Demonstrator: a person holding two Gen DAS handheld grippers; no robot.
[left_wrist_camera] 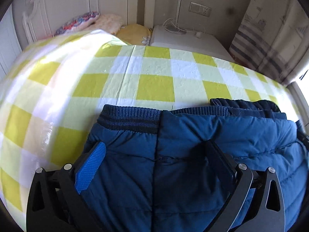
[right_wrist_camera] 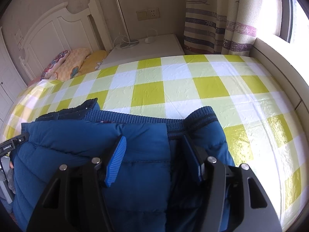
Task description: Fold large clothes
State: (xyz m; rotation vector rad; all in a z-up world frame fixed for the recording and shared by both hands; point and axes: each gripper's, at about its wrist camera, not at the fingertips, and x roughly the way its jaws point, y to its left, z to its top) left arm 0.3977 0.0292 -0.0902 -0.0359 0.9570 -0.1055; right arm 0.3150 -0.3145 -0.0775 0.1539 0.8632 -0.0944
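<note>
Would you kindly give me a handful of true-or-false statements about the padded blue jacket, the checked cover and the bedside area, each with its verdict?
1. The padded blue jacket lies on a yellow, pale green and white checked cover. True.
2. The jacket's ribbed knit hem is bright red. False: it is dark blue.
3. Each gripper, the left gripper and the right gripper, has jacket fabric between its fingers. True.
4. A wall socket plate sits above the white bedside cabinet. True.
5. The cabinet top is bare. False: a lamp base and white cables lie on it.
6. The striped curtain hangs behind the white headboard. False: it hangs by the window, on the cabinet's other side.
</note>
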